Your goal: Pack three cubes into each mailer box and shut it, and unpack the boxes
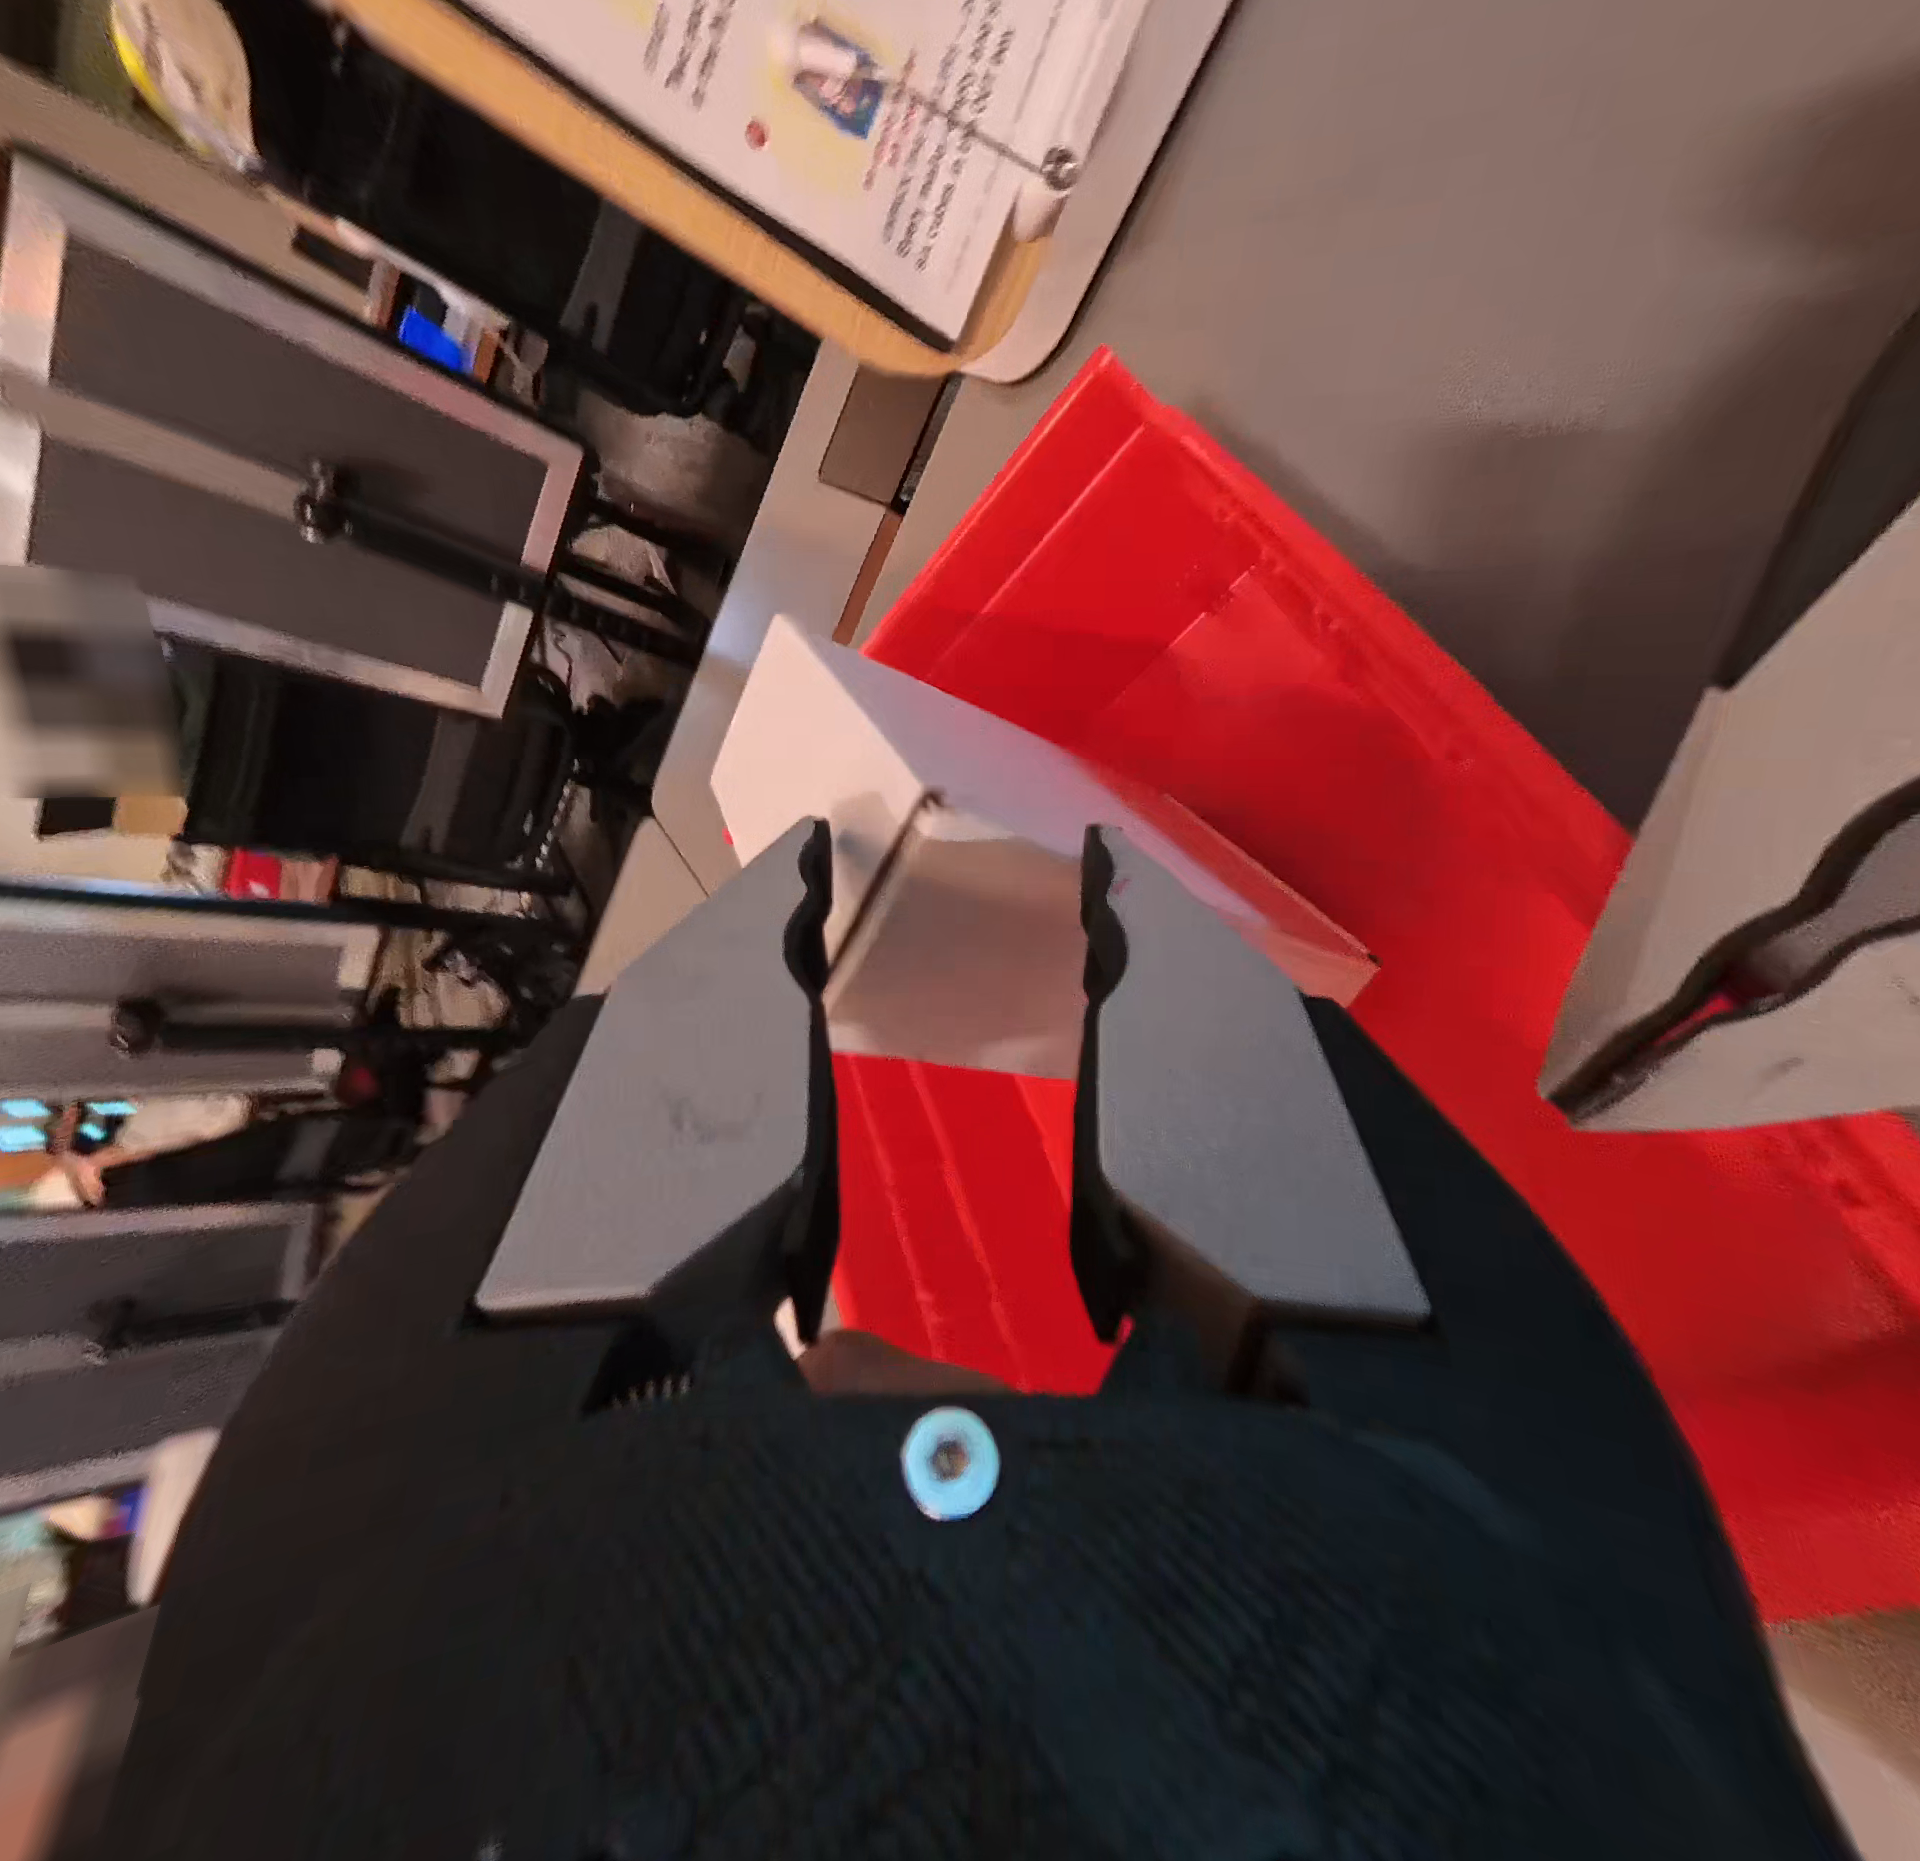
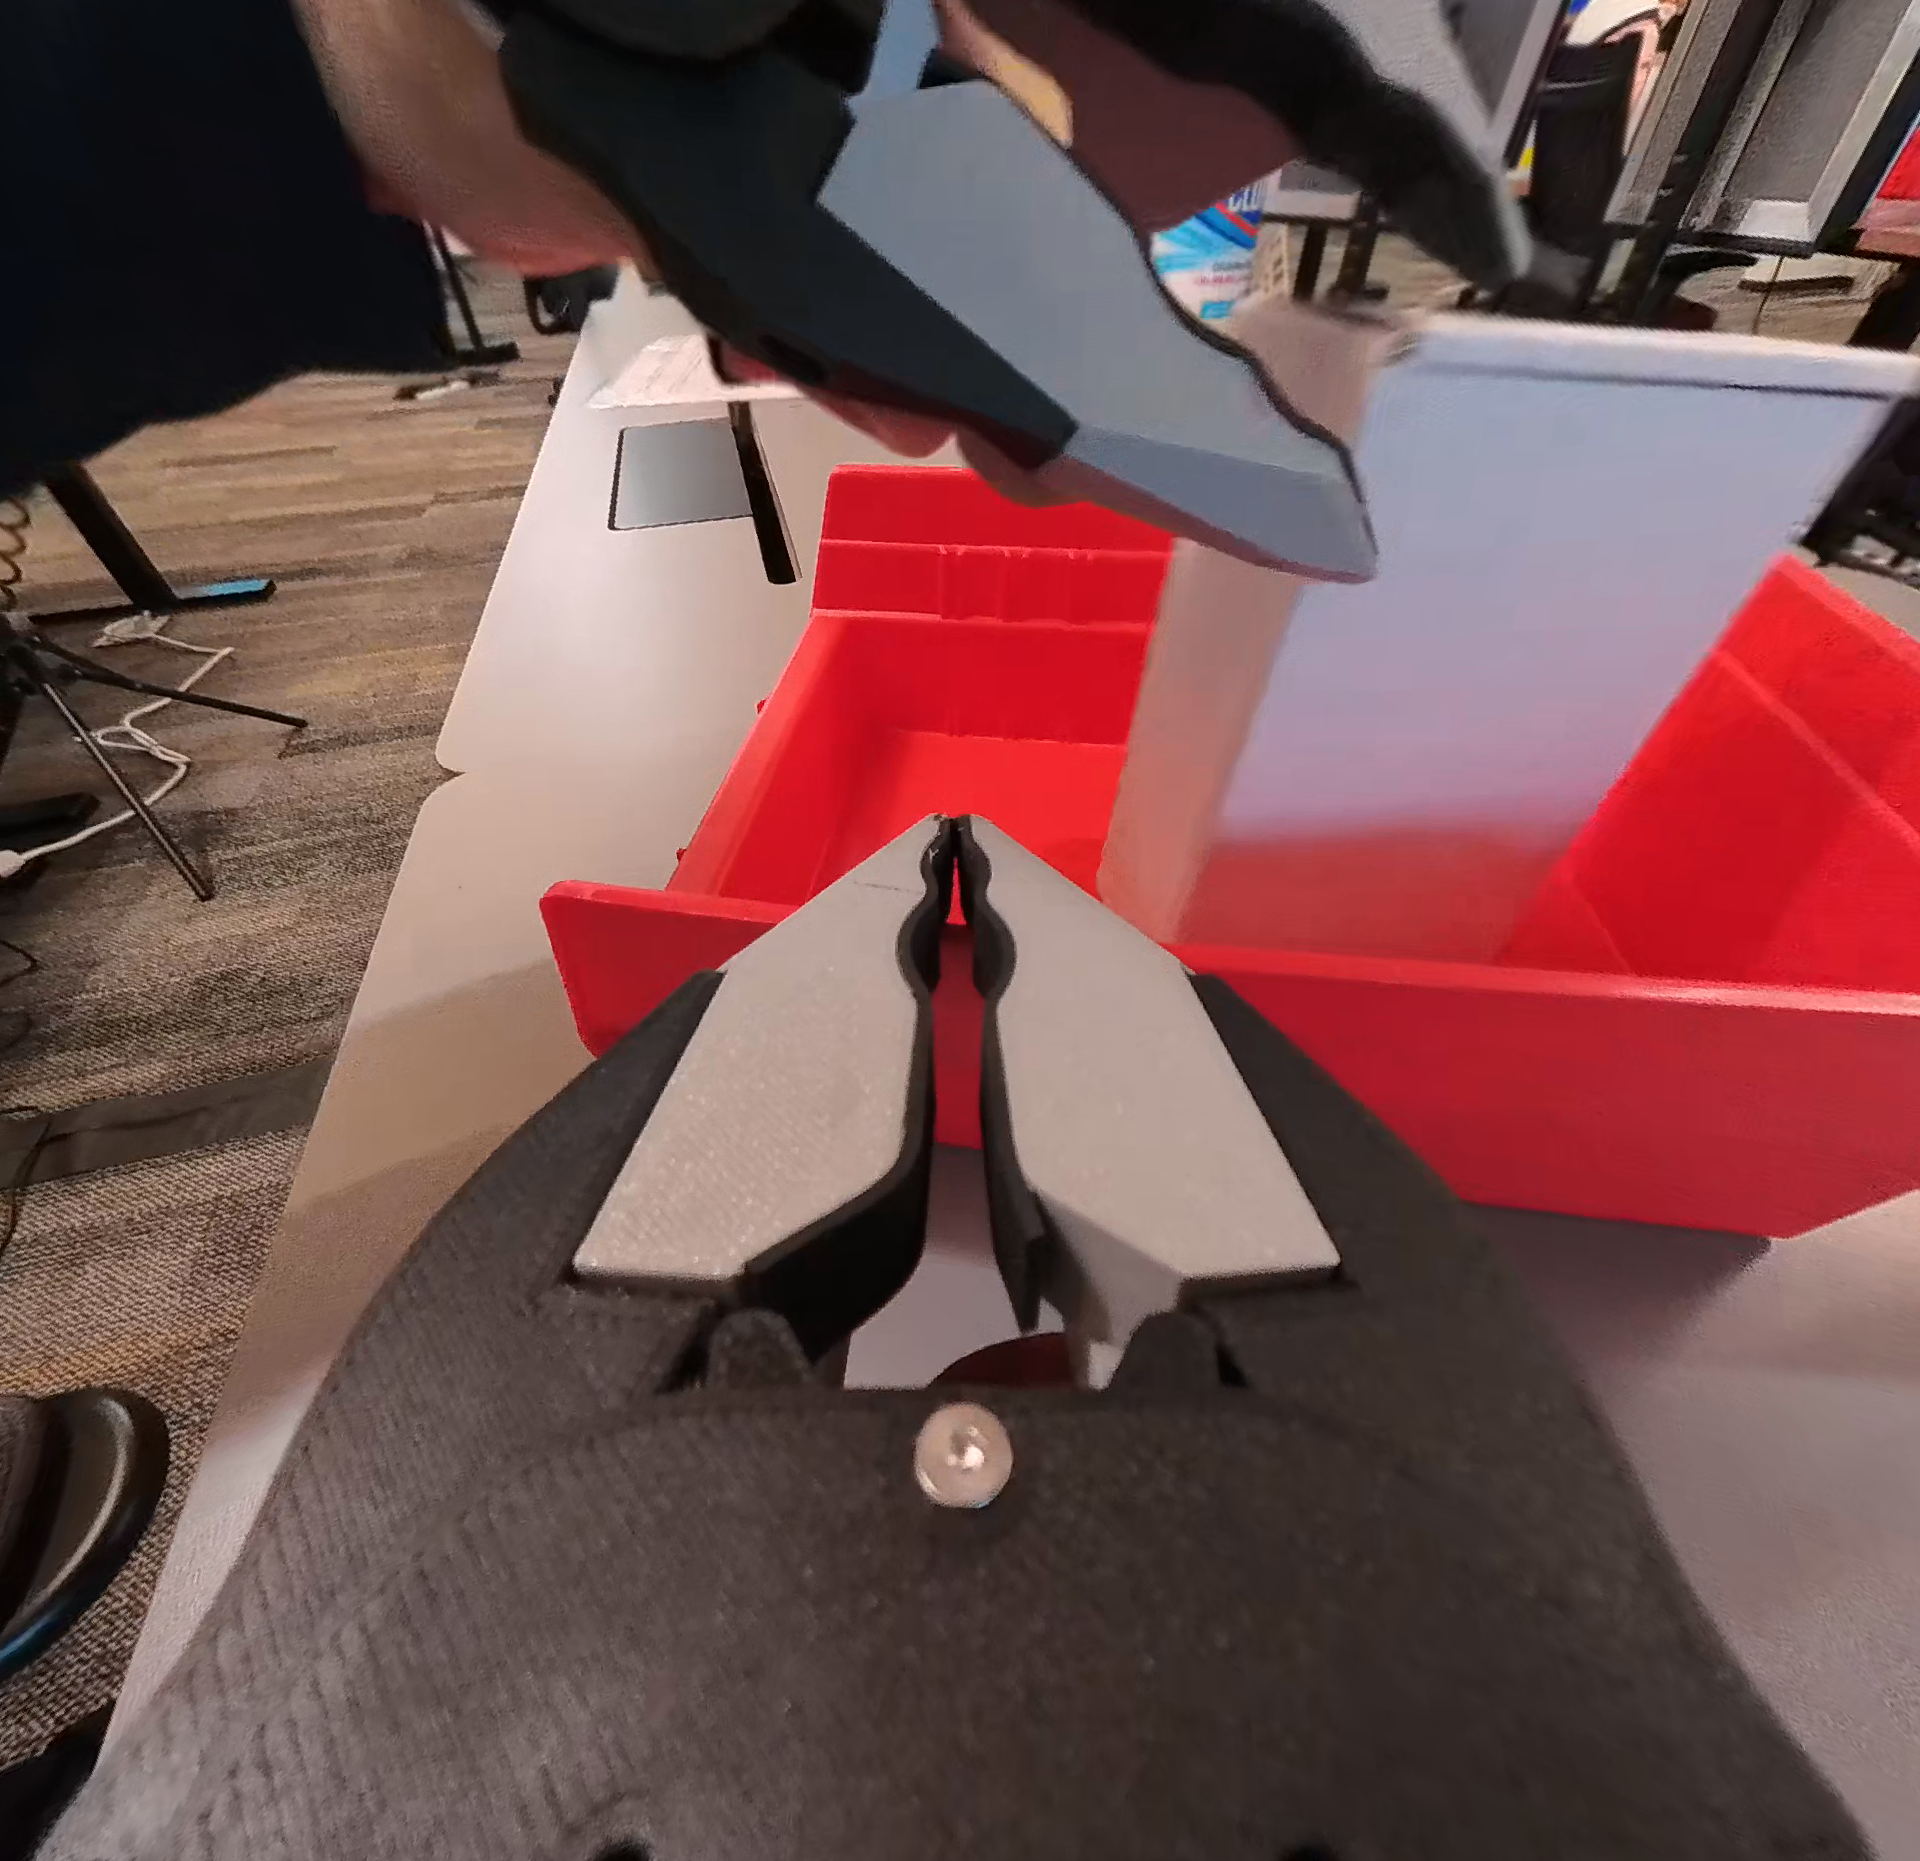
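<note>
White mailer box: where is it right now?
The white mailer box is clamped in the left gripper, held tilted over the red bin; the shut right gripper sits at the bin's near wall.

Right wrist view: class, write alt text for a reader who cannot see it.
The shut right gripper hovers at the near wall of a red bin on a pale table. Above the bin, the left gripper holds a white mailer box.
</note>
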